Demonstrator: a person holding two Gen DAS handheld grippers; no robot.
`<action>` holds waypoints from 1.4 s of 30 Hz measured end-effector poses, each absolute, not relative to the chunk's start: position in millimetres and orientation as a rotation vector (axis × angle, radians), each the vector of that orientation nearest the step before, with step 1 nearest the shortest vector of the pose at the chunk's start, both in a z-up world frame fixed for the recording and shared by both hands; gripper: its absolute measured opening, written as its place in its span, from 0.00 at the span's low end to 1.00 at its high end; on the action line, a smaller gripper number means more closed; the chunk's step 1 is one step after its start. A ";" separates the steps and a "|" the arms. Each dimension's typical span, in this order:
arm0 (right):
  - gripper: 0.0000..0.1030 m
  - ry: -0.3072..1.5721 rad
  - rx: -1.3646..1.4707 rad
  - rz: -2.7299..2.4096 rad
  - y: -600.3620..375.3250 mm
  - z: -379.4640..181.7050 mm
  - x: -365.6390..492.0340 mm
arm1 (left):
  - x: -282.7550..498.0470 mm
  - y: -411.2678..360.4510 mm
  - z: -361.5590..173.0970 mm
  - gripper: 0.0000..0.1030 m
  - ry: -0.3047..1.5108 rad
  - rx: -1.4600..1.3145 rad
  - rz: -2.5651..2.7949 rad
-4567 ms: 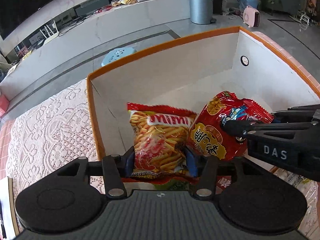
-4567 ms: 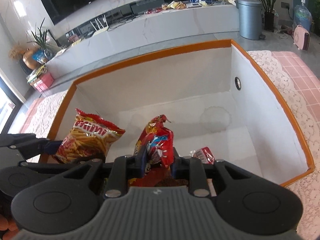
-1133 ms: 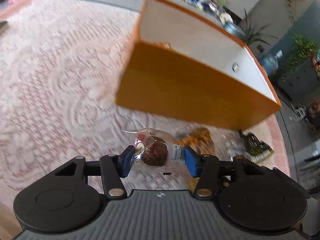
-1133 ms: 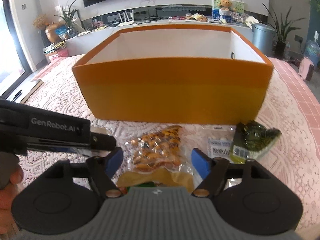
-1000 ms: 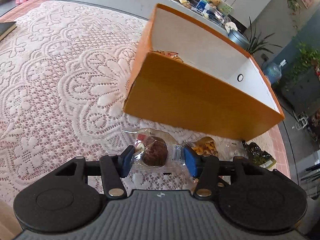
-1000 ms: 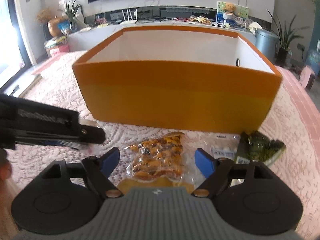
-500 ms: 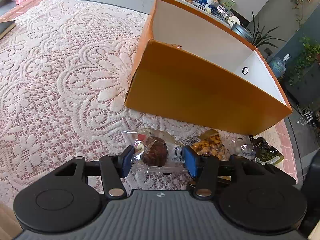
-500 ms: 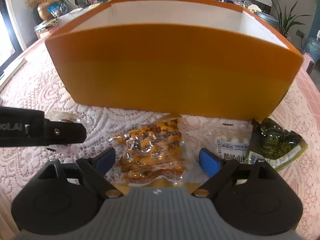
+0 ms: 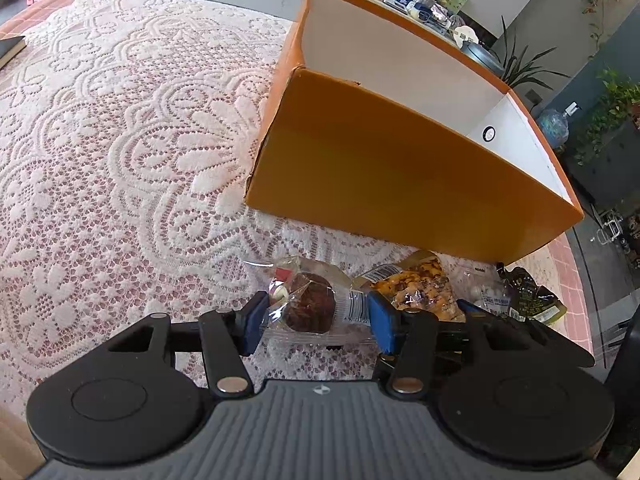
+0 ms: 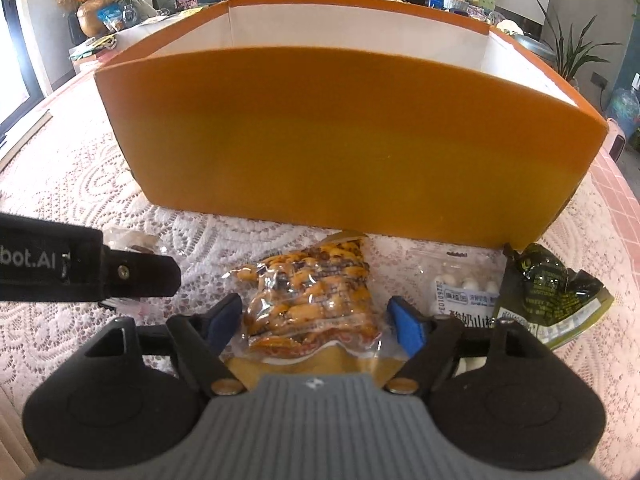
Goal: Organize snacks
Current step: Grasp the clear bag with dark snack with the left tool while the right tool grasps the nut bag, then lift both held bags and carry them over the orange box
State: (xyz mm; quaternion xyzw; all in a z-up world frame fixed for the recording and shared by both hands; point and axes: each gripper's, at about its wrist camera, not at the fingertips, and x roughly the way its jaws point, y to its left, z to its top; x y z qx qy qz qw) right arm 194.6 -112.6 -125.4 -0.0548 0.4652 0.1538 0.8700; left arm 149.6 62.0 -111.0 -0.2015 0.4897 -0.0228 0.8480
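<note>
Living room setting: pink tablecloth with white lace overlay (image 9: 120, 152) covers the work surface; a long counter with clutter, potted plants and a grey bin stand behind.

Item 1, orange box (image 9: 400, 176), white inside, open top, sits on the lace toward the far side. Its contents are hidden by the near wall in both views.

Item 2, clear-wrapped brown cake (image 9: 310, 308), lies on the lace just in front of the box's near left corner. Left gripper (image 9: 316, 322) straddles it, blue pads at either end of the wrapper. The wrapper ends reach the pads, yet whether the pads press on it cannot be told.

Item 3, clear bag of orange-brown nuts (image 10: 308, 300), lies on the lace near the middle of the box's front wall, beside the cake. Right gripper (image 10: 316, 326) is set down around it, jaws apart, having just been closing; a gap shows between each blue pad and the bag.

Item 4, small clear packet of white balls (image 10: 468, 292), lies flat, right of the nut bag.

Item 5, dark green pouch (image 10: 552, 292), lies rightmost, touching the white-ball packet, near the box's right front corner.
</note>
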 end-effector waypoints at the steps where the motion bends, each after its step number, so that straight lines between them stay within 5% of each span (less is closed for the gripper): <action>1: 0.74 0.969 -0.110 0.326 -113.1 -124.1 193.9 | 149.0 61.7 -110.0 0.59 1.029 -0.423 -0.050; 28: 0.74 0.678 -0.036 0.325 -169.0 -20.2 135.1 | 111.8 46.7 -33.3 0.59 0.840 -0.378 -0.164; 42: 0.74 0.618 -0.090 0.304 -185.6 30.6 187.7 | 171.8 21.3 21.9 0.59 0.745 -0.297 -0.230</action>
